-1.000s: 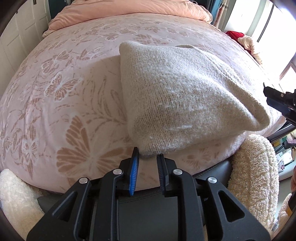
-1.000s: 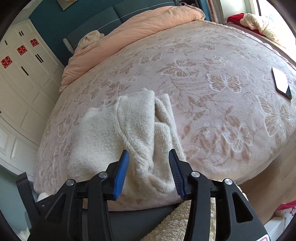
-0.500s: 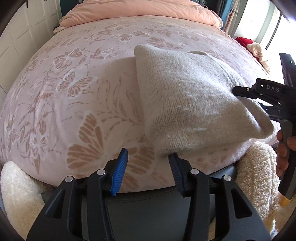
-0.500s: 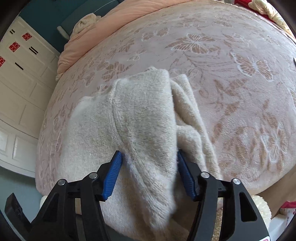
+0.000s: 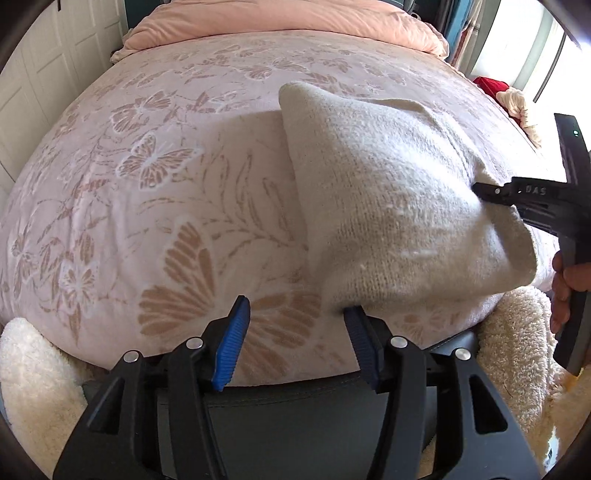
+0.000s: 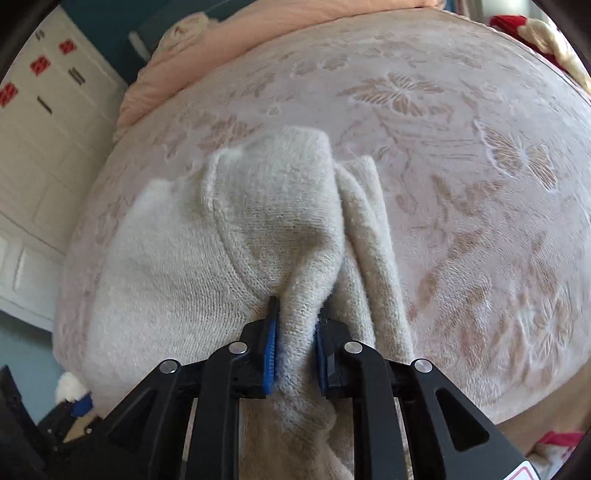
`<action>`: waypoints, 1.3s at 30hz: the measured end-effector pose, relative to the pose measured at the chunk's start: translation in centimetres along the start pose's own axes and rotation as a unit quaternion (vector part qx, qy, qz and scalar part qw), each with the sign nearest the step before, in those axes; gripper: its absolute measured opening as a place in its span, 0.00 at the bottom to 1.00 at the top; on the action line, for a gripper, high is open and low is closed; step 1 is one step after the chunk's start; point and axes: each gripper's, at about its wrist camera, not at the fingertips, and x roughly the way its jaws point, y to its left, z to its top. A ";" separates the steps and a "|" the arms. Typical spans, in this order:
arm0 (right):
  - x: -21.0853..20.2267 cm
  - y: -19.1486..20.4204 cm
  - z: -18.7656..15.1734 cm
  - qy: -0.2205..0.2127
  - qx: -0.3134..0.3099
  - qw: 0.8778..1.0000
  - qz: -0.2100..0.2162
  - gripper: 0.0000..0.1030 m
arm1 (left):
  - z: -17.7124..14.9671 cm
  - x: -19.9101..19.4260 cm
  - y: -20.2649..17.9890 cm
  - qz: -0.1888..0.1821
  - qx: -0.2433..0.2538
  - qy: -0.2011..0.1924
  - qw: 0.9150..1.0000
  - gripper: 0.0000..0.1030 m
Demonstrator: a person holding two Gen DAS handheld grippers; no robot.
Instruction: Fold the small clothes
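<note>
A cream knitted sweater [image 5: 391, 206] lies partly folded near the front edge of the bed. My left gripper [image 5: 295, 345] is open and empty, just in front of the sweater's near left corner, its right finger touching the hem. My right gripper [image 6: 295, 350] is shut on a bunched fold of the sweater [image 6: 236, 236] at its near right side. It also shows in the left wrist view [image 5: 524, 201], pressed into the knit.
The bed has a pink butterfly-patterned blanket [image 5: 147, 184] and a peach duvet [image 5: 280, 22] at the head. Fluffy cream fabric [image 5: 513, 354] hangs at the bed's front edge. White wardrobe doors [image 6: 40, 147] stand on the left. Red and cream clothes [image 5: 506, 96] lie far right.
My left gripper opened, let go of the sweater's corner and shifted left. My right gripper moved onto the sweater and closed on a fold of it.
</note>
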 end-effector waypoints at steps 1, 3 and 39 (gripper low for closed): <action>-1.6 0.4 0.0 -0.019 0.000 1.000 -0.014 0.22 | -0.1 -0.3 0.2 -0.001 -0.004 -0.003 1.000 0.53; -4.7 1.9 -0.2 -0.051 -0.015 0.998 -0.025 0.25 | -0.1 -0.9 1.3 -0.007 -0.026 -0.004 1.000 0.56; -5.4 1.0 -5.2 -0.001 -0.002 1.000 -0.020 0.52 | 0.4 -2.9 1.4 0.034 -0.026 -0.033 0.999 0.62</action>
